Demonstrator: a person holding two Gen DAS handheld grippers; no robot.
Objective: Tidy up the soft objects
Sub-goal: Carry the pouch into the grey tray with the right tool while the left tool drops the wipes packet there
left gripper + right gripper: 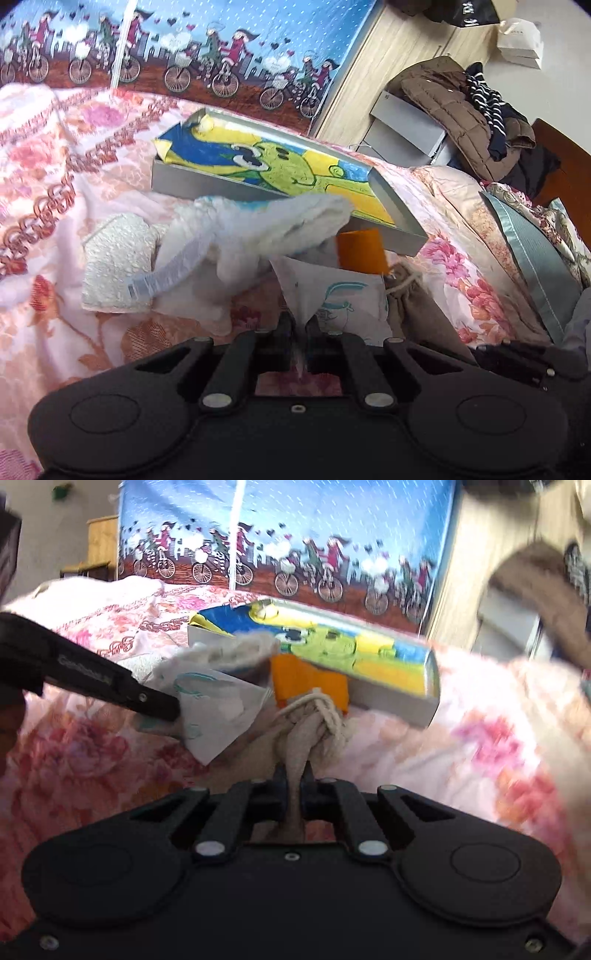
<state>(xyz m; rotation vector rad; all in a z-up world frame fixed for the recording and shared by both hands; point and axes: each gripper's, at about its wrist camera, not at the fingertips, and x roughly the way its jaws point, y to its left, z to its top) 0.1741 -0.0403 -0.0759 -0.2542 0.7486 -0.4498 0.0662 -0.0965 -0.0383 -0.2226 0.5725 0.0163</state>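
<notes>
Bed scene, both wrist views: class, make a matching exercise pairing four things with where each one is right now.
1 white printed cloth
2 beige drawstring bag
3 cartoon towel
4 orange item

A inside grey box
B pinched in left gripper
C under box's raised end
D pinched in right gripper

Pairs: 1-B, 2-D, 3-A, 4-C

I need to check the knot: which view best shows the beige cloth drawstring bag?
The right wrist view: the beige cloth drawstring bag sits centred, its cream cord knot visible, pinched by the right hand-held gripper. The left wrist view catches only part of it at the right.
</notes>
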